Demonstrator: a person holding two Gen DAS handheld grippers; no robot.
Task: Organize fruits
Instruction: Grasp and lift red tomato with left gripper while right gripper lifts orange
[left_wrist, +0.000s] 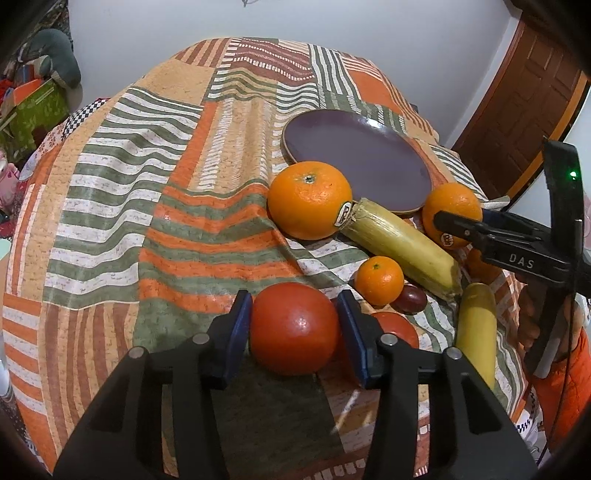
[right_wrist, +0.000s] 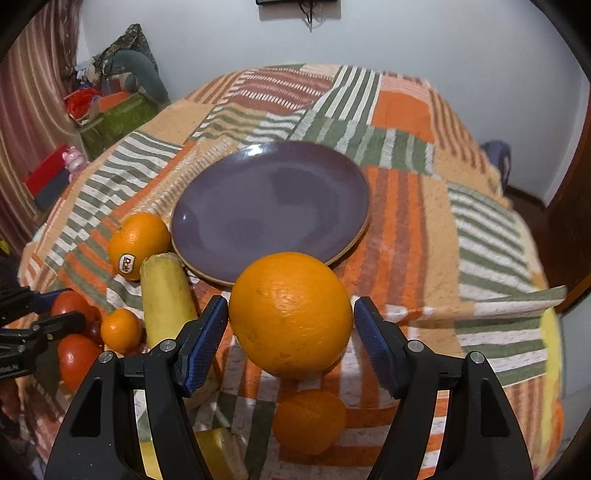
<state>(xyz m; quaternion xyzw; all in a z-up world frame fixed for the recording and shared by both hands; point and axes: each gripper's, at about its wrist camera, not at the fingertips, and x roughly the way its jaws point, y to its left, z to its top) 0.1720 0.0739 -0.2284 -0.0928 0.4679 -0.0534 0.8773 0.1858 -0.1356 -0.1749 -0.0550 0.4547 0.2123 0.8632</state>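
A purple plate (left_wrist: 354, 158) lies on the patchwork cloth; it also shows in the right wrist view (right_wrist: 269, 206). My left gripper (left_wrist: 295, 328) has its blue pads against both sides of a red tomato (left_wrist: 293, 326). My right gripper (right_wrist: 290, 325) is open around a large orange (right_wrist: 290, 314), with small gaps at both pads. It shows in the left wrist view (left_wrist: 458, 225) at that orange (left_wrist: 448, 206). Another labelled orange (left_wrist: 308, 199), a banana (left_wrist: 402, 247), a second banana (left_wrist: 476, 328), a small mandarin (left_wrist: 378, 280) and a second tomato (left_wrist: 397, 326) lie nearby.
A dark red plum (left_wrist: 410, 299) lies beside the mandarin. A small orange (right_wrist: 308, 421) lies on the cloth below my right gripper. Boxes and clutter (right_wrist: 107, 110) stand beyond the table's left edge. A wooden door (left_wrist: 524, 103) is at the right.
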